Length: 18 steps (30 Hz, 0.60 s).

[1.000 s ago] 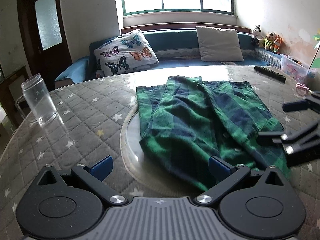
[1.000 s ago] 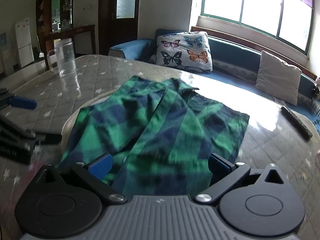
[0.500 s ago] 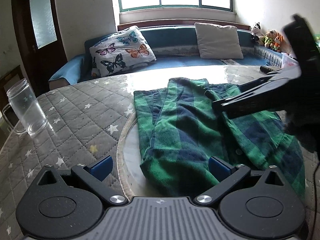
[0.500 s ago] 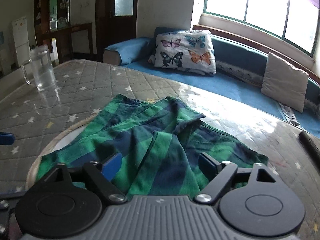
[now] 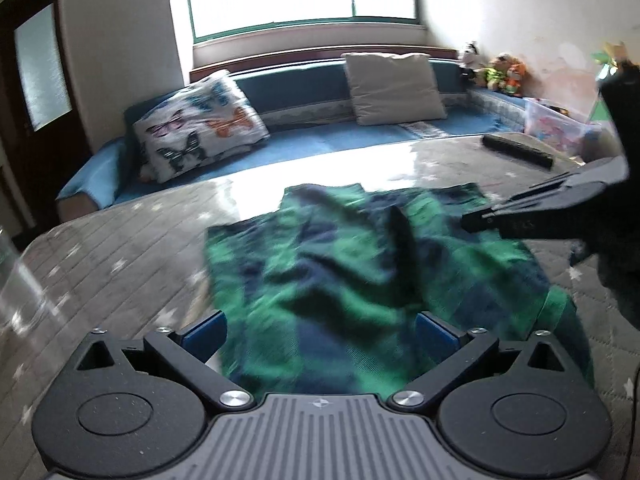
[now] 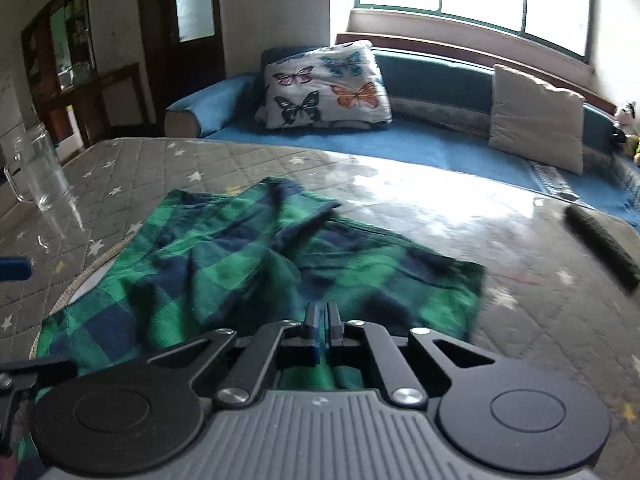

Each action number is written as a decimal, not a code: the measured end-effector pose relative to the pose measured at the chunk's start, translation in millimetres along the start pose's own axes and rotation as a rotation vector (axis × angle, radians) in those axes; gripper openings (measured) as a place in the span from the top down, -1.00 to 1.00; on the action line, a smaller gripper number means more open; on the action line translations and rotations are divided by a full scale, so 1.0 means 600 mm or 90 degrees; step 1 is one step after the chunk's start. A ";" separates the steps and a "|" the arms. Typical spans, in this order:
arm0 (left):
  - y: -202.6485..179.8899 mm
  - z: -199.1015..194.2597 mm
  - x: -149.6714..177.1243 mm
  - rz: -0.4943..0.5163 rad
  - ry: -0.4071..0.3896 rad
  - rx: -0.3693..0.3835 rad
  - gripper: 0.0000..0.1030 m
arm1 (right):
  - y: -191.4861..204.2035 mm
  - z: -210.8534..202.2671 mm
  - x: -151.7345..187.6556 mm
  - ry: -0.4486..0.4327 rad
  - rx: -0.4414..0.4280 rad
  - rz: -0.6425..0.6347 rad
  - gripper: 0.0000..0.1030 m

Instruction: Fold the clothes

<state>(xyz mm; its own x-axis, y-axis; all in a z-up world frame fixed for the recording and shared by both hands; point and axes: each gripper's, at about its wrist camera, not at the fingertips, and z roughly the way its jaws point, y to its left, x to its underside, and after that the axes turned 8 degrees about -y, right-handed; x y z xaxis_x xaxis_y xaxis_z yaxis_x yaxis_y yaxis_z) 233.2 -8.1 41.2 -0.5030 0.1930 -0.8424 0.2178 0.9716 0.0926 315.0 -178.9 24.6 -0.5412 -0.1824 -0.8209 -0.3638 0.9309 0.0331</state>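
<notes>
Plaid shirt (image 6: 248,264), green and navy, rumpled on quilted table (image 6: 400,200). My right gripper (image 6: 320,320): pads clenched together over its near edge. My left gripper (image 5: 318,330): jaws spread wide above it.

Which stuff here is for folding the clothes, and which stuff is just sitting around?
For the folding:
- green checked garment, spread on the table
- right gripper, shut, apparently pinching the cloth's near edge
- left gripper, open over the cloth

Just sitting around:
- glass mug
- black remote
- butterfly pillow
- beige cushion
- stuffed toys
</notes>
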 end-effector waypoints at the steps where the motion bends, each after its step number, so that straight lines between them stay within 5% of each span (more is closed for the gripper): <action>1: -0.002 0.008 -0.004 0.001 -0.001 0.006 -0.94 | -0.006 -0.005 0.002 0.000 0.001 0.003 0.97; 4: -0.016 0.037 -0.013 0.010 0.008 0.037 -0.88 | -0.019 -0.016 0.003 0.002 -0.013 0.020 0.94; 9: -0.027 0.072 -0.004 0.017 0.032 0.041 -0.78 | -0.014 -0.006 -0.024 -0.006 -0.079 0.058 0.30; 13: -0.025 0.075 0.004 0.016 0.034 0.053 -0.75 | 0.013 0.026 -0.043 0.000 -0.109 0.038 0.23; 16: -0.025 0.077 0.005 0.015 0.035 0.059 -0.76 | 0.029 0.059 -0.048 0.021 -0.113 0.028 0.30; 18: -0.025 0.078 0.004 0.015 0.036 0.061 -0.76 | 0.037 0.077 -0.042 0.036 -0.091 0.013 0.92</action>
<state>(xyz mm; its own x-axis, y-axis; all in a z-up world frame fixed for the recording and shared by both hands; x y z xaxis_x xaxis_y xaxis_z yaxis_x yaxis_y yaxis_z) 267.8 -28.9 13.0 -0.5423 0.2249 -0.8095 0.3077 0.9497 0.0578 355.6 -138.7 19.6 -0.5901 -0.1855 -0.7857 -0.4547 0.8806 0.1336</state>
